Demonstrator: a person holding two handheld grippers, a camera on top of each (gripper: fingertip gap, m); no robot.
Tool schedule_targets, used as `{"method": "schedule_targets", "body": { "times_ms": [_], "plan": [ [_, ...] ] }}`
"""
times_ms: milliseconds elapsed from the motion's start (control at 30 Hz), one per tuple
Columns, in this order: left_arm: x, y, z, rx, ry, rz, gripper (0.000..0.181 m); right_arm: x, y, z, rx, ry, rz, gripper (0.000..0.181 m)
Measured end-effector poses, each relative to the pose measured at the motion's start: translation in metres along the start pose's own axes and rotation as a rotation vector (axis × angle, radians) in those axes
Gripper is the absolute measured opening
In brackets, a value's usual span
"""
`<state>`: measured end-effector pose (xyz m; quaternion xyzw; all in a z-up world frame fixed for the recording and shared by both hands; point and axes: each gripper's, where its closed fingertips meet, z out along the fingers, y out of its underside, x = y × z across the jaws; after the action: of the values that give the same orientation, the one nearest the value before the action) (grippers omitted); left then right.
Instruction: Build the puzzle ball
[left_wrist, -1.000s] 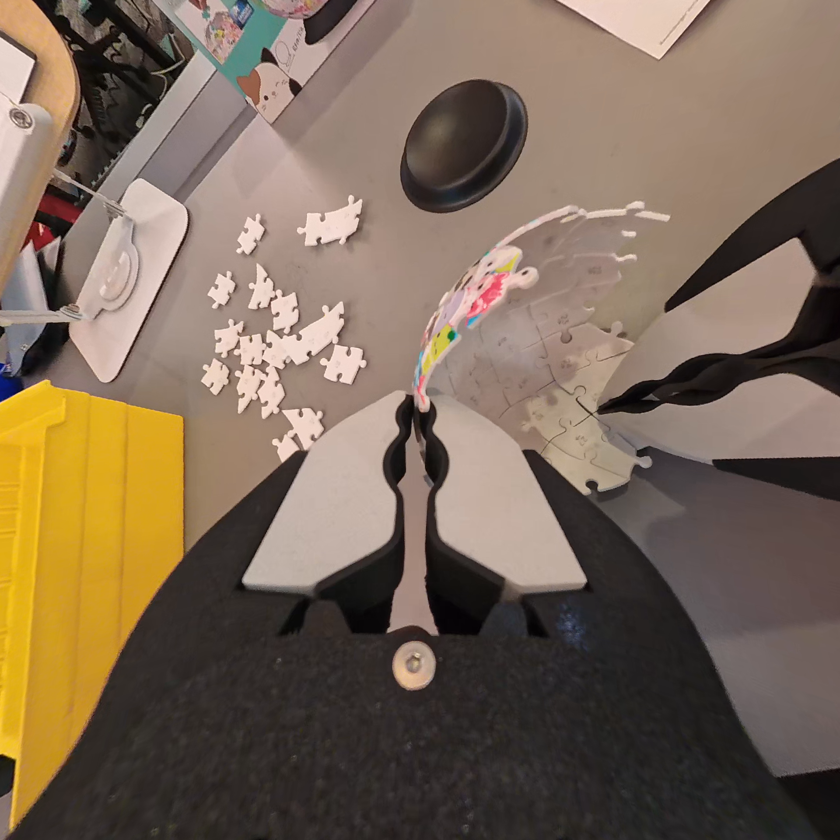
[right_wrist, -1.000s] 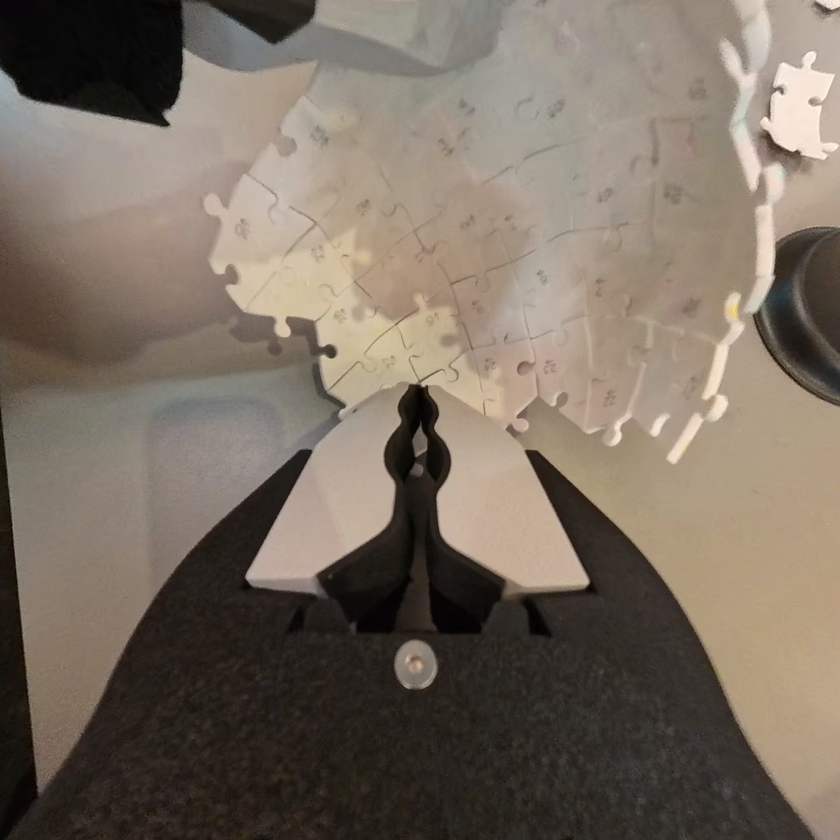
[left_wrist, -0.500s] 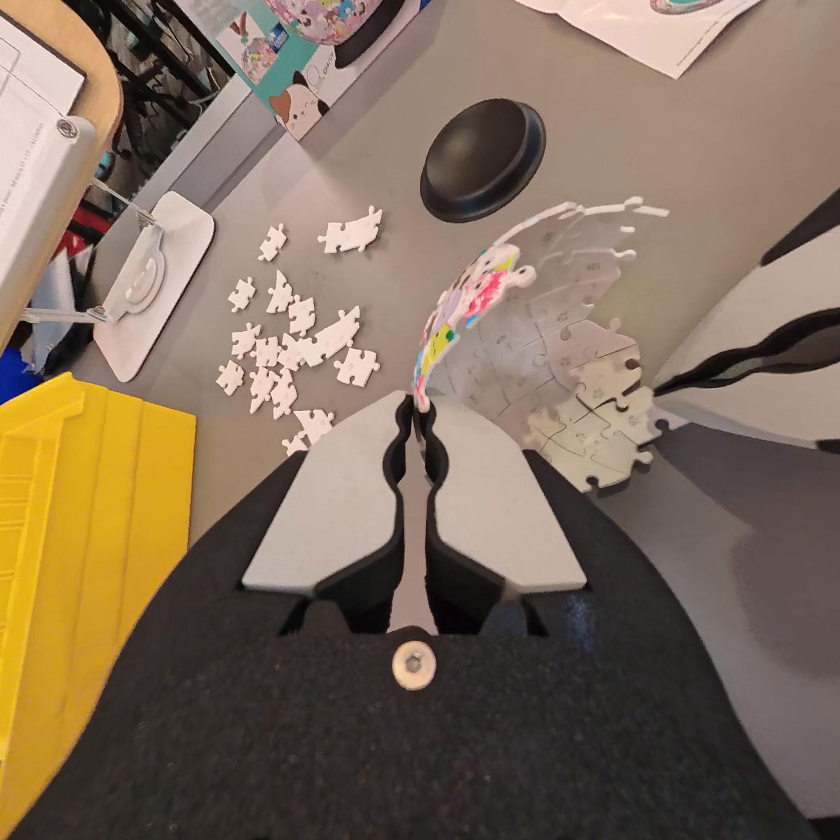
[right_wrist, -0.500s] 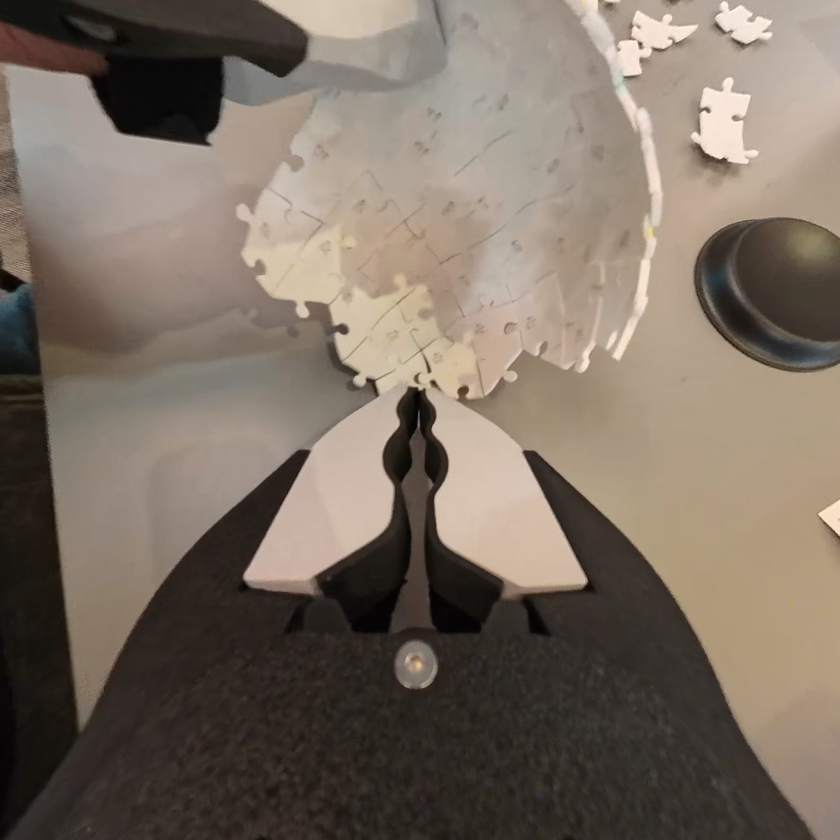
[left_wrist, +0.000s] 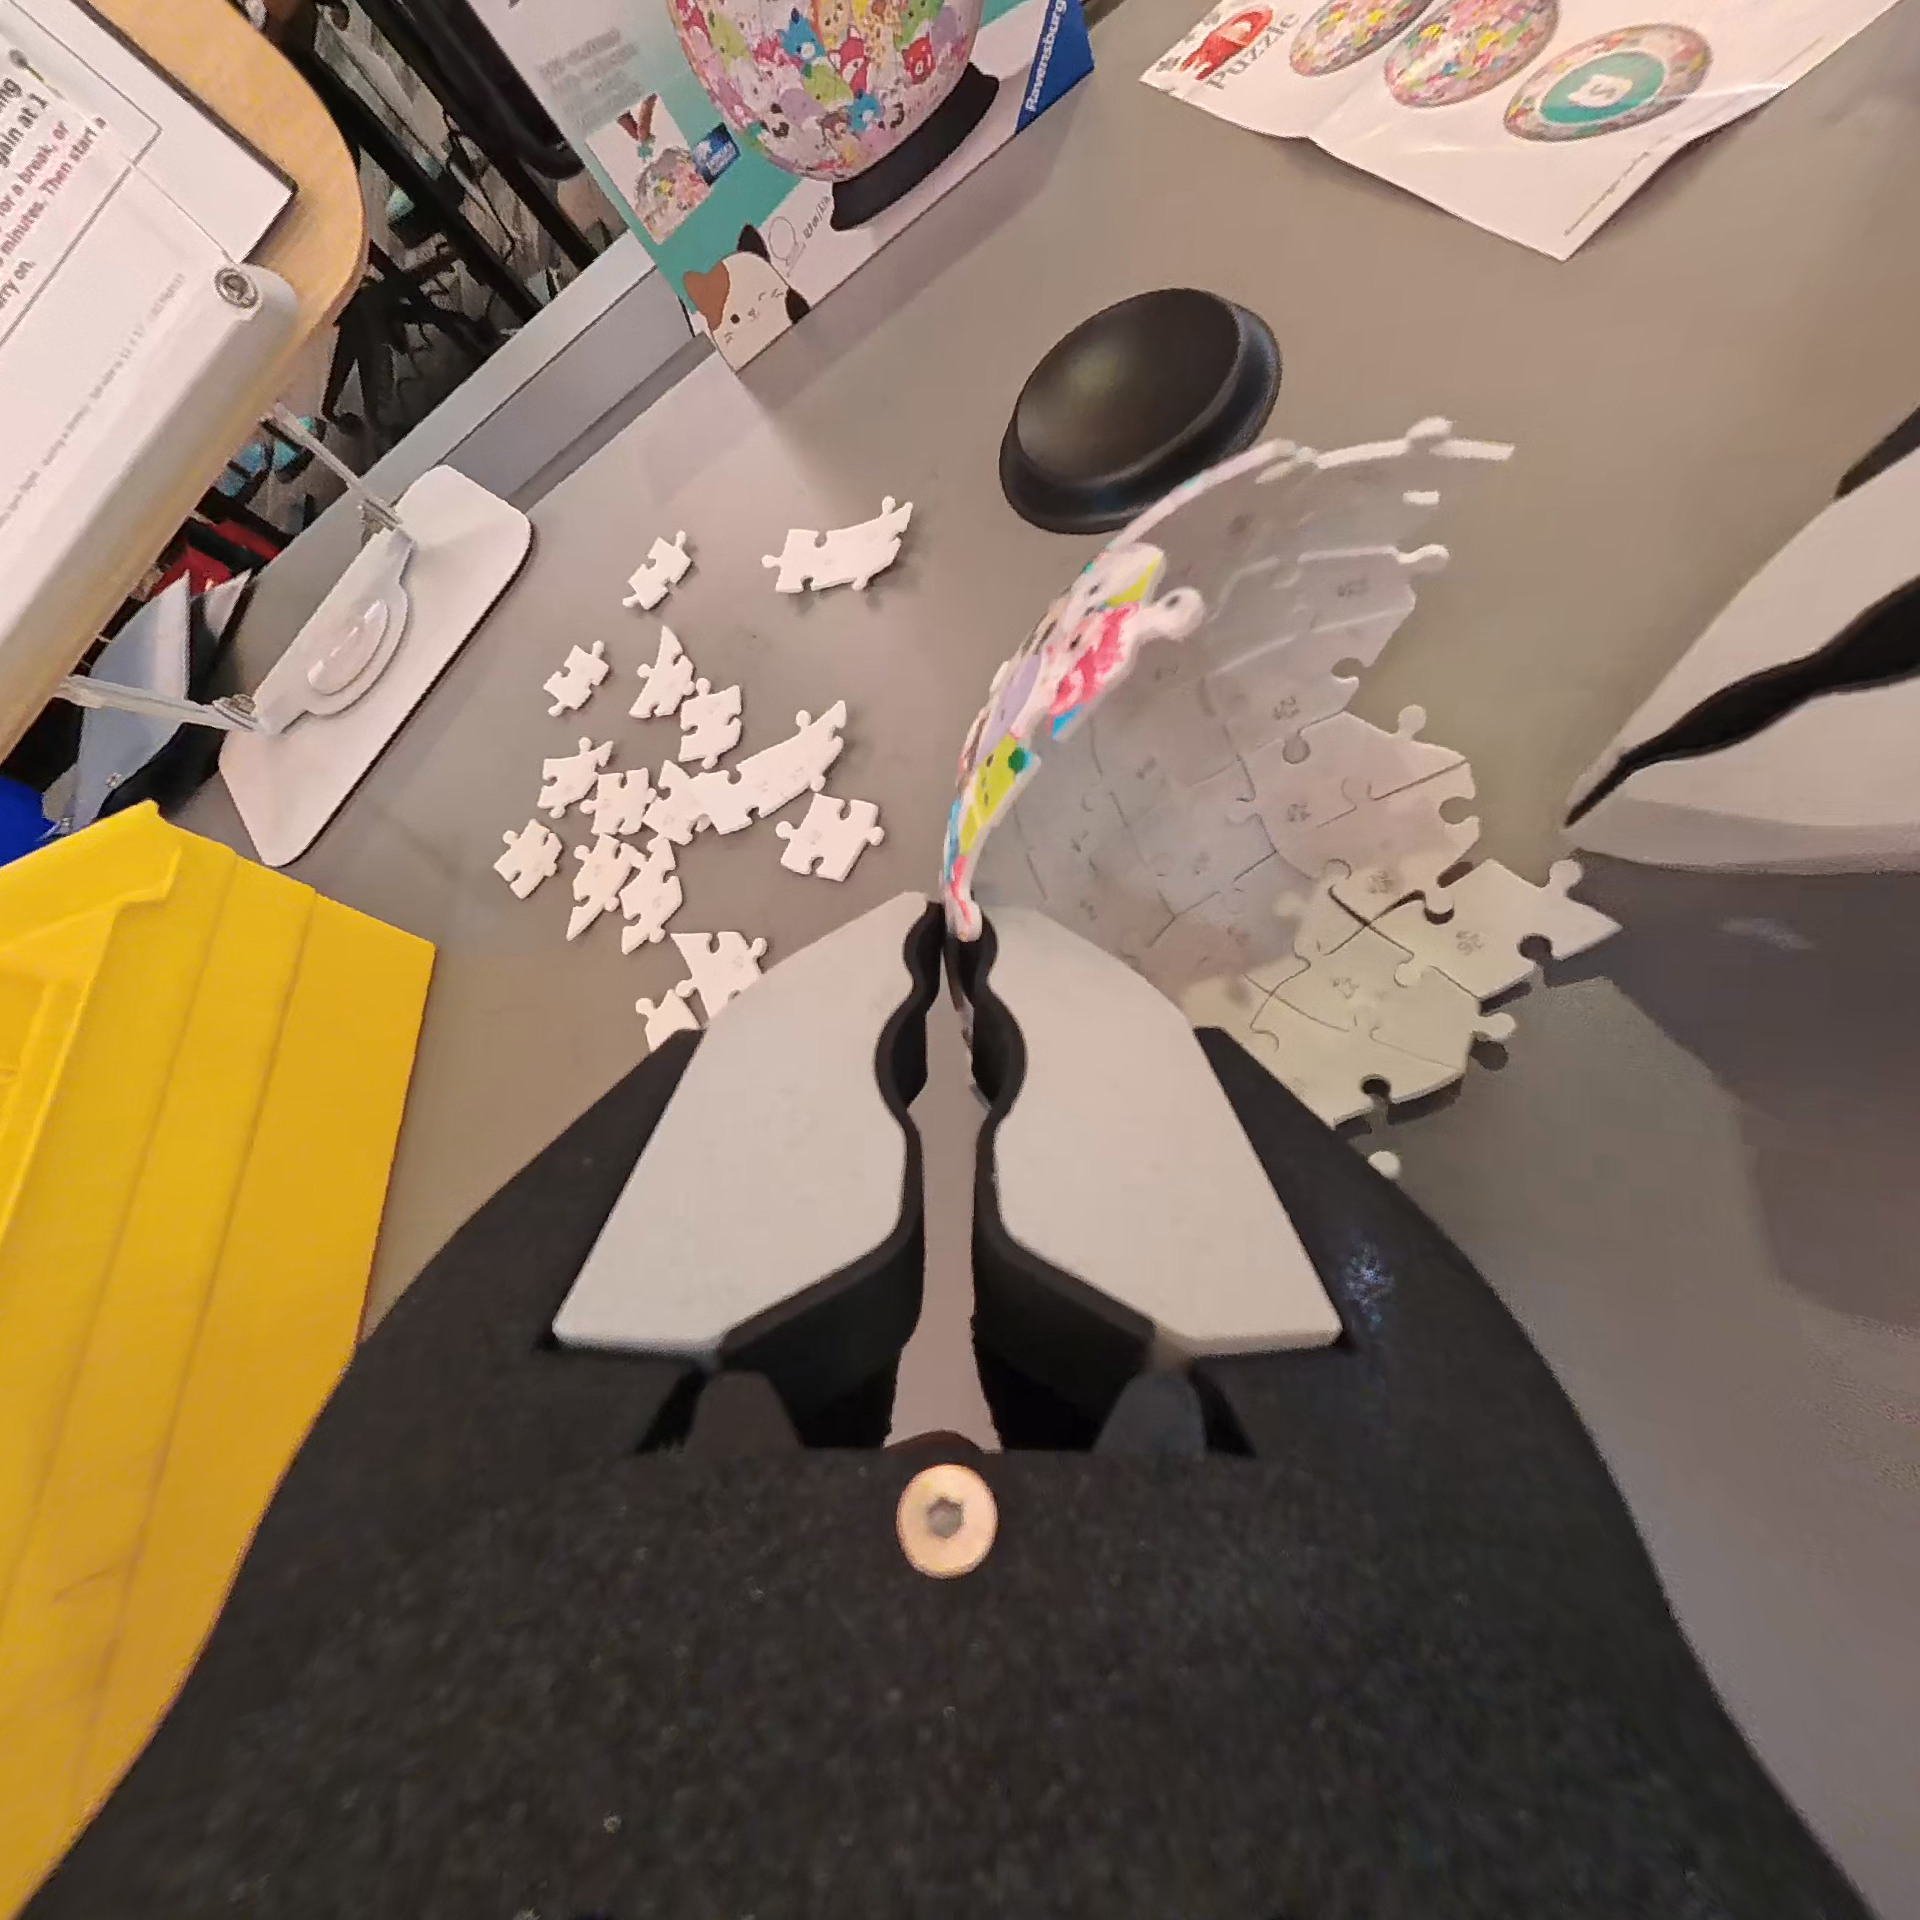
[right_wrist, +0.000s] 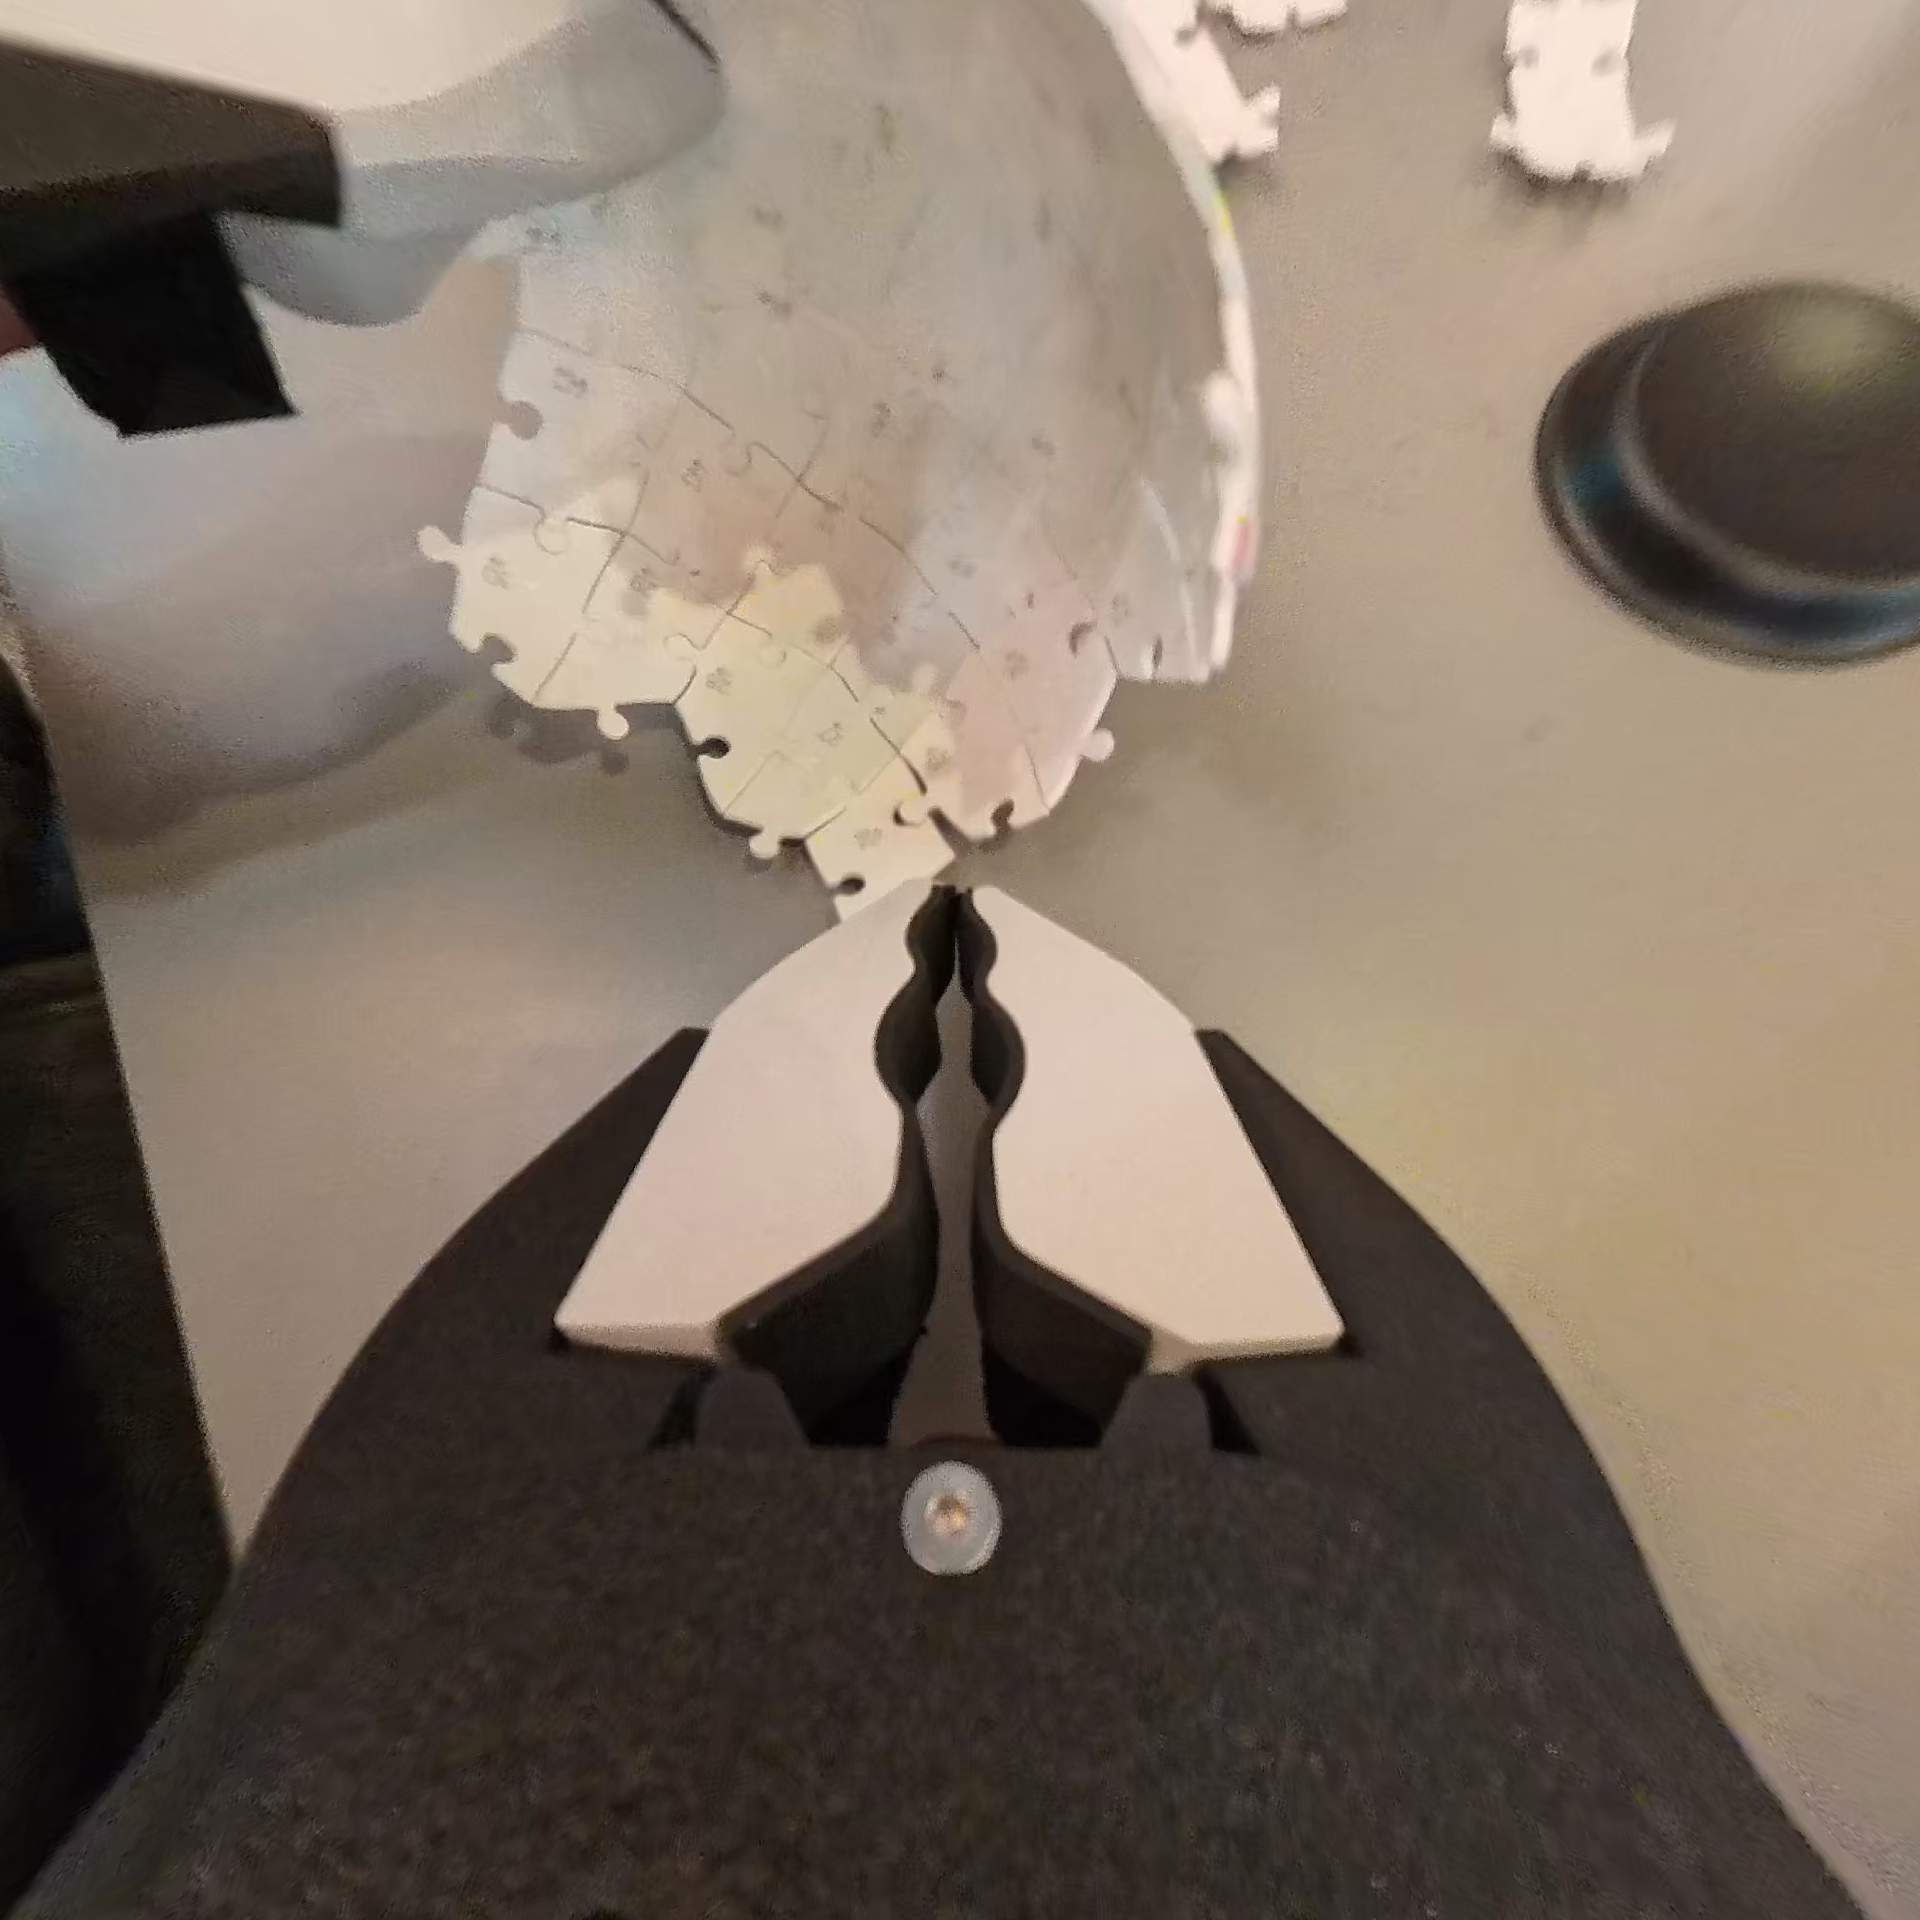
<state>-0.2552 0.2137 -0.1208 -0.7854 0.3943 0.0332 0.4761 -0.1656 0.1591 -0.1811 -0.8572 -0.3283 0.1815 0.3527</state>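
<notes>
A partly built puzzle ball shell (left_wrist: 1278, 790), white inside and coloured outside, stands on edge over the grey table. My left gripper (left_wrist: 951, 925) is shut on its near rim. In the right wrist view the shell (right_wrist: 831, 499) fills the upper middle, with the left gripper's grey finger at the top left. My right gripper (right_wrist: 954, 909) is shut with its tips just below the shell's lowest piece; it holds nothing that I can see. It also shows at the right edge of the left wrist view (left_wrist: 1579, 821), a little apart from the shell.
Several loose white pieces (left_wrist: 707, 790) lie left of the shell. The black round stand (left_wrist: 1138, 400) sits behind it and shows in the right wrist view (right_wrist: 1756, 478). A yellow bin (left_wrist: 156, 1143), the puzzle box (left_wrist: 831, 135), a printed sheet (left_wrist: 1507, 104) and a white base plate (left_wrist: 374, 665) ring the table. The grippers' ends are close to 12 cm from one another.
My right gripper has drawn back from the shell's inside to just off its lower edge. My left gripper keeps its hold on the rim, and the shell has turned slightly.
</notes>
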Motion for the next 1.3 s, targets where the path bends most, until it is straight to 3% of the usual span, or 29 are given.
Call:
{"method": "schedule_targets", "body": {
  "times_ms": [133, 267, 567, 700, 833, 1000, 1300],
  "plan": [
    [-0.003, 0.005, 0.000, 0.023, -0.015, -0.009, 0.002, -0.006, 0.002, 0.005, -0.016, -0.169, 0.248, 0.015],
    [-0.005, 0.011, 0.000, 0.029, -0.021, -0.020, 0.003, -0.010, 0.000, 0.006, -0.024, -0.249, 0.345, 0.019],
    [-0.004, 0.005, -0.003, 0.050, -0.030, -0.003, 0.002, -0.010, -0.001, 0.008, -0.041, -0.309, 0.458, 0.015],
    [-0.004, 0.004, -0.005, 0.054, -0.043, 0.016, 0.002, -0.011, -0.001, 0.010, -0.051, -0.299, 0.453, 0.002],
    [-0.005, 0.001, -0.006, 0.061, -0.069, 0.063, 0.002, -0.009, -0.014, -0.003, 0.033, -0.253, 0.351, 0.000],
    [-0.002, -0.010, -0.010, 0.080, -0.081, 0.182, 0.002, -0.023, -0.009, -0.007, 0.064, -0.095, -0.057, 0.000],
    [-0.003, -0.013, -0.012, 0.071, -0.087, 0.287, 0.002, -0.037, -0.011, 0.016, 0.033, -0.053, -0.217, 0.000]
  ]
}}
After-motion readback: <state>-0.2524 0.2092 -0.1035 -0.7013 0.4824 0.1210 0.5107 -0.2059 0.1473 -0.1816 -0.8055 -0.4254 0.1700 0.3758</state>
